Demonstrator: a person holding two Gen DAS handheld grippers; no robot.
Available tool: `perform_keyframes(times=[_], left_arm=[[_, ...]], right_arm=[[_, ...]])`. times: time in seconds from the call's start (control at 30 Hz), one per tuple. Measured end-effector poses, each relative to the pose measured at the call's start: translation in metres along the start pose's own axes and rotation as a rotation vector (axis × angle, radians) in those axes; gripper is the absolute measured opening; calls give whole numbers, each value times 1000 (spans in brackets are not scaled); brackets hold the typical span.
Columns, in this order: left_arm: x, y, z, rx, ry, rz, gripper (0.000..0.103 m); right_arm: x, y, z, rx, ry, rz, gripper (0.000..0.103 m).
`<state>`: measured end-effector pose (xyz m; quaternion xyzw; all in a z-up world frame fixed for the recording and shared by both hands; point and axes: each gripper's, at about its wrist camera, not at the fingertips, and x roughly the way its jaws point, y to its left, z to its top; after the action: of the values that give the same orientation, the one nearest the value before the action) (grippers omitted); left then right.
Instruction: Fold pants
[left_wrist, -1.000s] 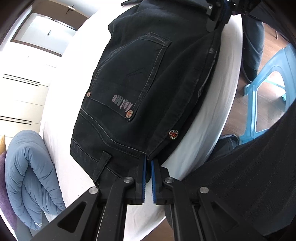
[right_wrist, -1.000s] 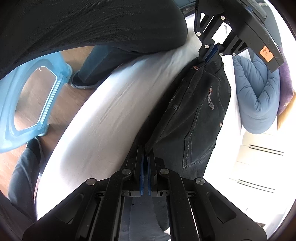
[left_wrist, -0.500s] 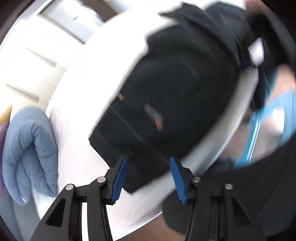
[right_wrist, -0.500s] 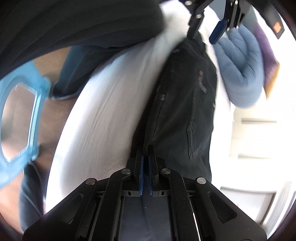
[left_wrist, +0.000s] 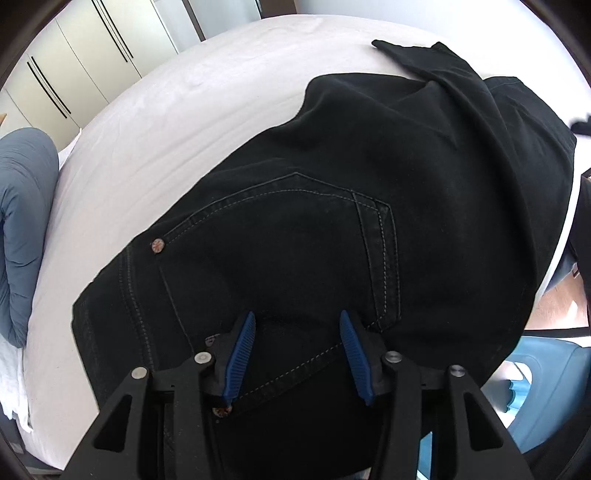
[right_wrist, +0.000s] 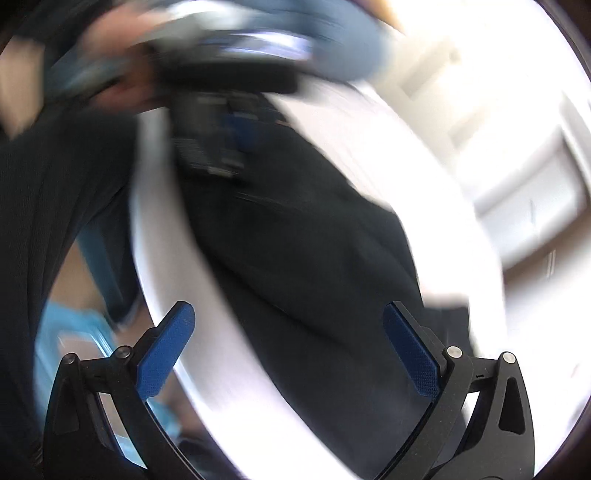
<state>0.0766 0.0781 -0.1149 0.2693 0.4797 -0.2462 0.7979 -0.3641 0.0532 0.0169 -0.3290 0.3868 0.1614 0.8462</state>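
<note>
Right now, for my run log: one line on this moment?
left tool: open | right tool: open | black jeans: lying on white bed

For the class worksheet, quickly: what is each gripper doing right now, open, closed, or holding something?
Left gripper: open, holding nothing, over the black pants.
Right gripper: open wide, holding nothing; view blurred.

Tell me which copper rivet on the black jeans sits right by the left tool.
The copper rivet beside the left tool's left finger; the other rivet sits at the pocket's far corner.

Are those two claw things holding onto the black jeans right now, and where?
No. Both the left gripper and right gripper are open; the black jeans lie loose on the bed.
</note>
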Motion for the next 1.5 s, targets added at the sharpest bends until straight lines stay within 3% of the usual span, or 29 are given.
perform_keyframes(times=[0.07, 0.2, 0.3, 0.37, 0.57, 0.7, 0.87, 0.93, 1.03, 1.07, 1.1, 1.3, 1.5], left_arm=[[-16, 1, 10, -26, -40, 26, 47], [-34, -3, 39, -122, -115, -44, 47], [-14, -22, 52, -150, -70, -91, 47], [13, -39, 52, -147, 34, -116, 47], [19, -35, 47, -222, 18, -131, 47], [20, -32, 50, -214, 33, -130, 48], [26, -44, 59, -202, 31, -132, 48], [25, -47, 57, -200, 30, -131, 48], [26, -45, 57, -196, 28, -119, 48], [26, -47, 54, -194, 28, -114, 48], [25, -49, 53, -194, 28, -110, 48], [32, -60, 58, -206, 34, -108, 48], [32, -57, 61, -209, 49, -115, 48]], right_arm=[[6, -53, -6, 218, 47, -7, 103], [29, -172, -13, 635, 90, -6, 103], [60, -250, -19, 913, 122, 59, 103], [87, -297, -23, 1046, 173, 24, 103], [168, -369, -20, 1155, 357, -28, 103], [224, -384, -11, 1144, 471, -72, 99], [271, -374, -23, 1154, 629, -109, 89], [275, -373, -23, 1158, 613, -132, 88], [273, -374, -15, 1143, 578, -133, 44], [271, -375, -13, 1137, 572, -127, 16], [268, -377, -11, 1139, 564, -118, 8], [210, -396, -36, 1290, 376, -75, 1], [77, -392, -111, 1495, 83, -126, 1]])
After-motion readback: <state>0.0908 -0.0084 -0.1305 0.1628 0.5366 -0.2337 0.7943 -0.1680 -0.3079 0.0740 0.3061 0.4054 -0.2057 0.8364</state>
